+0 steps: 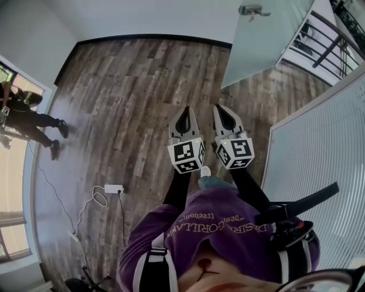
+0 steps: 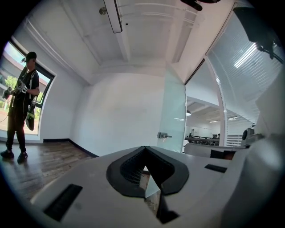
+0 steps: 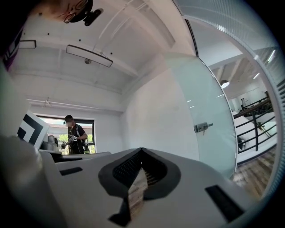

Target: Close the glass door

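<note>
Door first: the glass door [image 1: 256, 45] stands swung open ahead of both my grippers and off to their right. It is a tall upright pane whose long axis runs floor to ceiling, with the handle [image 1: 252, 10] set near one upright edge. My right gripper [image 1: 225, 114] is on the door's side and so the nearer of the two. My left gripper [image 1: 184, 114] sits just beside it, on the far side from the pane. Both point level and forward, well apart from the glass, and nothing touches it yet. Both pairs of jaws are pressed together with nothing between them. I judge the coming move to be a reach forward and rightward with the right one, to push or hook the pane round toward its frame.

From my head I get the layout from above — grippers side by side over the wood floor, the ribbed glass wall [image 1: 319, 148] to my right, the doorway and a railing [image 1: 325, 40] beyond the pane. From my right gripper [image 3: 141, 151] the door [image 3: 205, 102] fills the space to the right of the jaws, its handle [image 3: 201, 128] seen side-on at about jaw height. From my left gripper [image 2: 144, 149] the door [image 2: 173, 111] is a narrow strip just right of straight ahead. Another person [image 2: 22, 111] stands well off to its left by a window.
</note>
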Demonstrator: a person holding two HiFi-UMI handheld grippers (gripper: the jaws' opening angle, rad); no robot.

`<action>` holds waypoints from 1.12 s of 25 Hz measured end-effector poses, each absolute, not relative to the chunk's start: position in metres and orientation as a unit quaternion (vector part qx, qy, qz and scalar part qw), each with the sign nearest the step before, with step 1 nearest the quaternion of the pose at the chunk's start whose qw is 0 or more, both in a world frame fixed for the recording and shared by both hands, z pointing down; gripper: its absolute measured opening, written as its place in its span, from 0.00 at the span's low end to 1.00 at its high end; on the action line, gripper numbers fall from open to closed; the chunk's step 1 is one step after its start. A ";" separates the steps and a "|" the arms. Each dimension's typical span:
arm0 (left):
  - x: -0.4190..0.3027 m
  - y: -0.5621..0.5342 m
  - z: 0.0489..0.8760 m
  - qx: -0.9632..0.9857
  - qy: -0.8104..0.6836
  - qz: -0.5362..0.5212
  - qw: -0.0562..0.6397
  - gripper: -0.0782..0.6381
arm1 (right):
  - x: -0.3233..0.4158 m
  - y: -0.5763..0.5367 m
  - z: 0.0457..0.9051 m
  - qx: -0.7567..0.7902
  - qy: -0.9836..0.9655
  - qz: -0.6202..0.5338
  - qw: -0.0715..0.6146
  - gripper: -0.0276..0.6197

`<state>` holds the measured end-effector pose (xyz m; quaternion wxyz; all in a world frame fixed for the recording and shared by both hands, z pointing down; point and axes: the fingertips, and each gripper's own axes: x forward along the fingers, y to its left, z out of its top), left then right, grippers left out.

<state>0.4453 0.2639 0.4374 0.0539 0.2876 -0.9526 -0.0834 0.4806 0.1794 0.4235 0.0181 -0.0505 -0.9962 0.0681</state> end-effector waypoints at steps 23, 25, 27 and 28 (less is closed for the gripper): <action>0.238 0.257 0.453 0.261 -0.961 -0.071 0.057 0.11 | 0.263 0.174 0.452 -0.084 -0.993 0.075 0.038 0.03; 0.213 0.259 0.450 0.265 -0.960 -0.067 0.053 0.11 | 0.237 0.180 0.447 -0.087 -0.993 0.077 0.030 0.03; 0.187 0.264 0.449 0.267 -0.960 -0.069 0.052 0.11 | 0.211 0.185 0.444 -0.085 -0.993 0.078 0.026 0.03; 0.174 0.267 0.449 0.267 -0.960 -0.070 0.052 0.11 | 0.199 0.188 0.443 -0.083 -0.993 0.079 0.026 0.03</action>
